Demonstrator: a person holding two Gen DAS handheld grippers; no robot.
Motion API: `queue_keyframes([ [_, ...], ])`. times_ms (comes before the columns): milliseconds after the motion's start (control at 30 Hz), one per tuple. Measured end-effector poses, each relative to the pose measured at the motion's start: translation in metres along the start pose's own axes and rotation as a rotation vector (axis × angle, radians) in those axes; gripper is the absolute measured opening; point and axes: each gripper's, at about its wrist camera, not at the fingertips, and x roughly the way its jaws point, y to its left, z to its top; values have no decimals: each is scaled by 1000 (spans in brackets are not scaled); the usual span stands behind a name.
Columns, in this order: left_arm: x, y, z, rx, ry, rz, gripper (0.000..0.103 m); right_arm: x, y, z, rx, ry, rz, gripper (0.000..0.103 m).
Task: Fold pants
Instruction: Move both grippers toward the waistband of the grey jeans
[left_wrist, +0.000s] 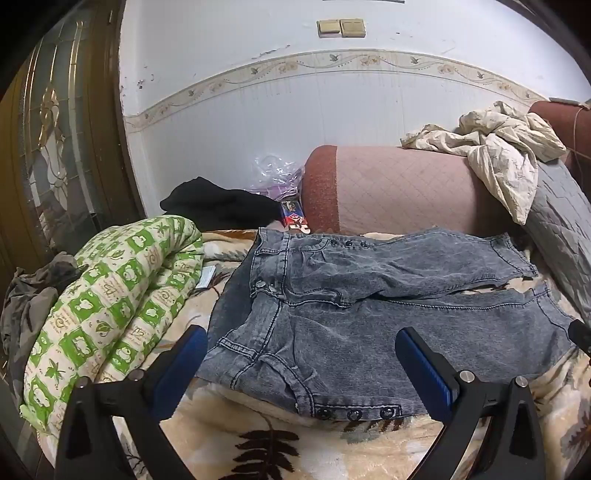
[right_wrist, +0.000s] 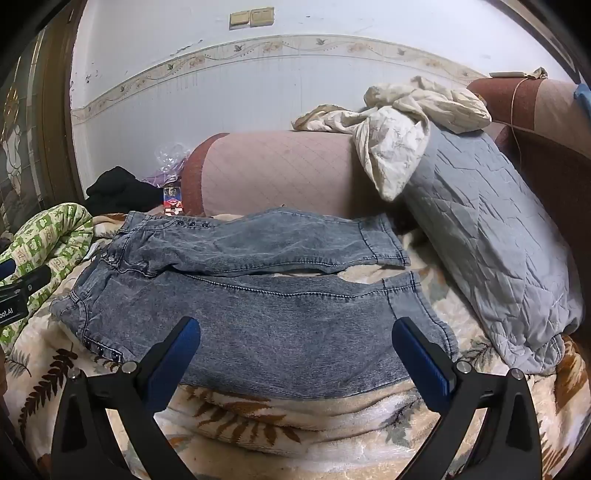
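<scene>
At the far left, a dark wooden door with patterned glass (left_wrist: 55, 155) stands beside the white wall. Below it a rolled green-and-cream printed quilt (left_wrist: 107, 314) lies on the bed, with a crumpled grey-brown cloth (left_wrist: 26, 306) just beyond its left end. Behind the quilt sit a black garment (left_wrist: 221, 205), a clear plastic bag with purple contents (left_wrist: 275, 177) and a small red-and-blue box (left_wrist: 293, 218), all close to the wall.

The left hand-held gripper (left_wrist: 301, 363) hovers with its blue-padded jaws spread wide and nothing between them; the waistband end of the pants shows between and beyond the fingers. The grey stone-washed denim pants (right_wrist: 258, 295) lie flat on the cream leaf-patterned blanket (right_wrist: 258, 417) that covers the bed, waist to the left, both legs running to the right and lying side by side, slightly apart at the cuffs. The near leg's left edge carries a row of dark snaps.

The right hand-held gripper (right_wrist: 295, 354) is likewise fully spread and empty, poised above the near leg without touching it.

Behind the pants runs a pink quilted bolster with red-brown ends (right_wrist: 277, 173). A crumpled cream cloth (right_wrist: 399, 125) is draped over its right part and onto a grey-blue quilted pillow (right_wrist: 491, 240), which leans at the right, near the cuffs.
</scene>
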Motion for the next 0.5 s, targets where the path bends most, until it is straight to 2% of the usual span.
queue_keyframes([
  [300, 9, 2, -5, 2, 22, -11, 103, 1, -1, 0, 7, 4, 3, 103],
  [367, 19, 3, -12, 1, 48, -9, 103, 2, -1, -3, 8, 7, -1, 103],
  [500, 47, 1, -31, 13, 157, -29, 103, 8, -5, -8, 7, 17, -27, 103],
])
